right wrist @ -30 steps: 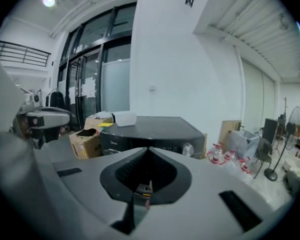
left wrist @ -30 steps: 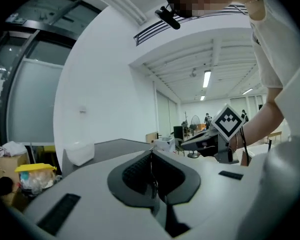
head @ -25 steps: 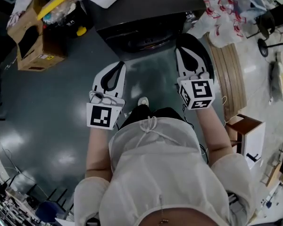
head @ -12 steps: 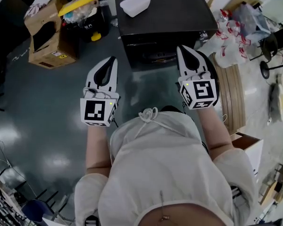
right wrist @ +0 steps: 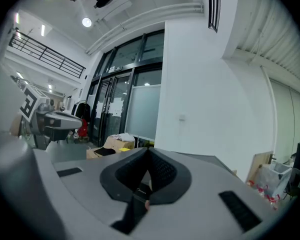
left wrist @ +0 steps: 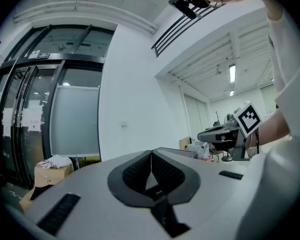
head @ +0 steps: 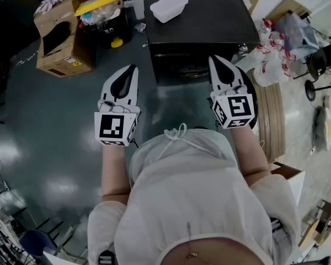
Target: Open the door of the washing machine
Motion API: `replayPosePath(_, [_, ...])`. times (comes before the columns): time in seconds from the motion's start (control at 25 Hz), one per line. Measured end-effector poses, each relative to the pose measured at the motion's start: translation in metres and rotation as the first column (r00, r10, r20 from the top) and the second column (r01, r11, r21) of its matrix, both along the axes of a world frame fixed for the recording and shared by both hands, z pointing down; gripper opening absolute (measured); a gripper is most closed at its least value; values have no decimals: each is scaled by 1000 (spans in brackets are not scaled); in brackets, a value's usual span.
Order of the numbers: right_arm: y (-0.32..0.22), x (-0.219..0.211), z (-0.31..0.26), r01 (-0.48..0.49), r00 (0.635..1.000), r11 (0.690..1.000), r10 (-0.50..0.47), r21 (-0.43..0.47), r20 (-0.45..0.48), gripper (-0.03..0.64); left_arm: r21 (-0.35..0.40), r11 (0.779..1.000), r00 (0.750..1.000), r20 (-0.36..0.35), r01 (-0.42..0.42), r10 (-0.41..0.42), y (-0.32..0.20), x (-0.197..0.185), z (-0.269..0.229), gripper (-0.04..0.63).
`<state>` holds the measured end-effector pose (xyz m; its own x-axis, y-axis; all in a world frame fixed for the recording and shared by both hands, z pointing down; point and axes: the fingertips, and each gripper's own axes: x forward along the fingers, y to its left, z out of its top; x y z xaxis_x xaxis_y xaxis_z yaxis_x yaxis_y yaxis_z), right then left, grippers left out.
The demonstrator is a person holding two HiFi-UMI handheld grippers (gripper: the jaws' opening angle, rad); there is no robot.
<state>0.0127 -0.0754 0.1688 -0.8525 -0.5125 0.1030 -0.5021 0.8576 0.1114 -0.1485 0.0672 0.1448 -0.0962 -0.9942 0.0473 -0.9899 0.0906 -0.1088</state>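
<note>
The washing machine [head: 201, 24] stands at the top of the head view and is seen from steeply above, so mostly its dark top is shown. Its front is reduced to a narrow, foreshortened strip, and the door [head: 179, 66] there is hard to make out; whether it is latched cannot be told. The person's legs are hidden beneath a white garment [head: 193, 203]. Cardboard boxes [head: 60, 43] at the upper left are only partly made out in the dim corner.

The left claw [head: 133, 68] is held above the floor [head: 55, 126], near the machine's front left corner. Its jaws are brought together with nothing between them. The right claw [head: 212, 58] is held before the machine's front right, its jaws likewise pressed together and empty. Neither claw is seen touching the machine. A white plastic container [head: 170, 7] is set on the machine's top.
</note>
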Motion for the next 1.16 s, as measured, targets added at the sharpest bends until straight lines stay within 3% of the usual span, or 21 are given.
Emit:
replayPosePath(0.2, [1,2,3,21,1000,1000,-21,-4,-2,3,-8,1000,1000,5,-15,15,-5,8,2,21])
replayPosePath(1.16, [-23,67,7,-52,996,998,54,-43,69,2,-26,998,998,21,-65,65,-33,57,13,21])
